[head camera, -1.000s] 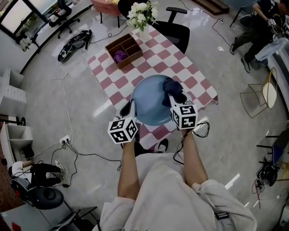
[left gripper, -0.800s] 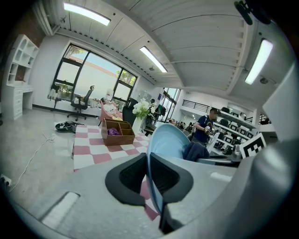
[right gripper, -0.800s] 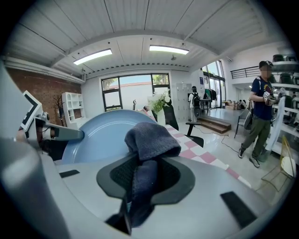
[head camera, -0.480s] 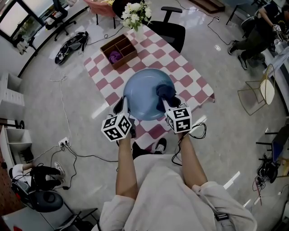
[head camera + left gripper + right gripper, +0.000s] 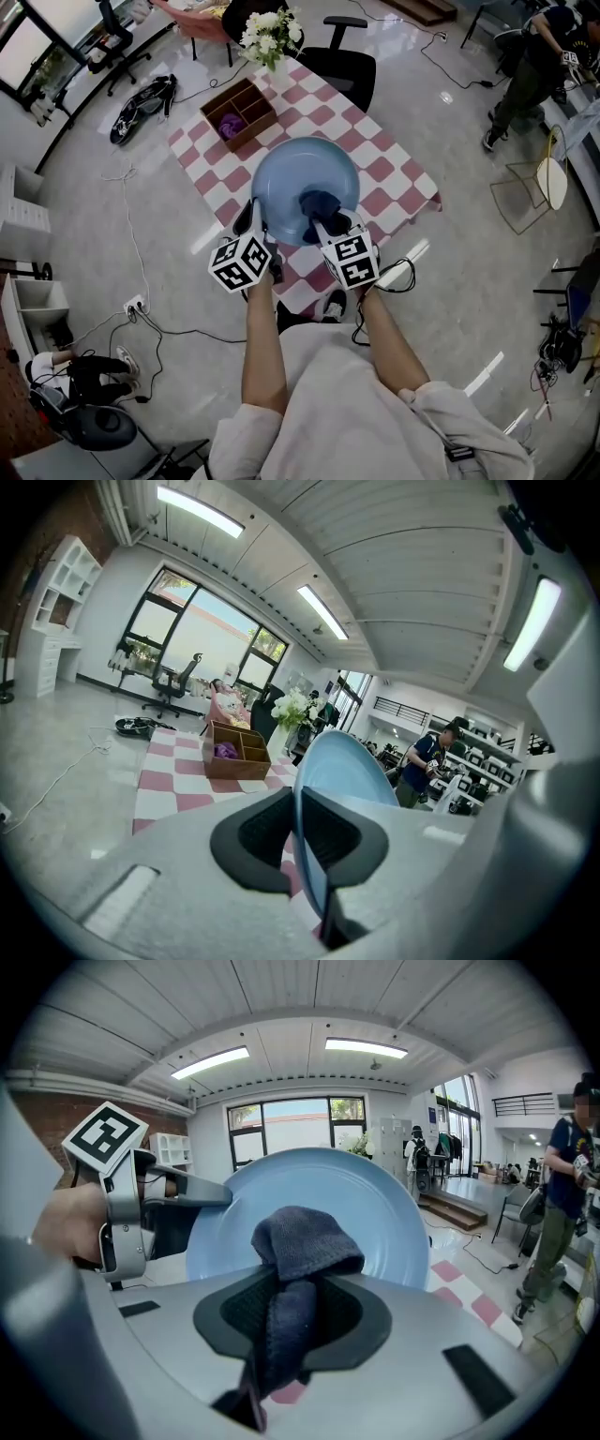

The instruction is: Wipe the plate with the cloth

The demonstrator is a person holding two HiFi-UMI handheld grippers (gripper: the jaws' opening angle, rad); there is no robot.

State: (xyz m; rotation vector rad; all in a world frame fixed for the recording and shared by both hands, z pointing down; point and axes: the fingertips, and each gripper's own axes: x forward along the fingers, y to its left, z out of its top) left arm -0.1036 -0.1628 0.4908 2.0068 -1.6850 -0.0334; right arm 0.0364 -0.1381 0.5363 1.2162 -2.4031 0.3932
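Note:
A large pale blue plate is held tilted above the checked table. My left gripper is shut on its near-left rim; in the left gripper view the plate runs edge-on between the pads. My right gripper is shut on a dark blue cloth, which presses on the plate's face a little below its middle. In the right gripper view the cloth bunches up out of the jaws against the plate, with the left gripper at the plate's left rim.
A brown divided box with something purple in it sits at the table's far left, beside a vase of white flowers. A black office chair stands behind the table. Cables trail on the floor at left; a person stands far right.
My right gripper has carried the cloth from the plate's far right part toward its middle and nearer to me. The left gripper keeps its hold on the rim.

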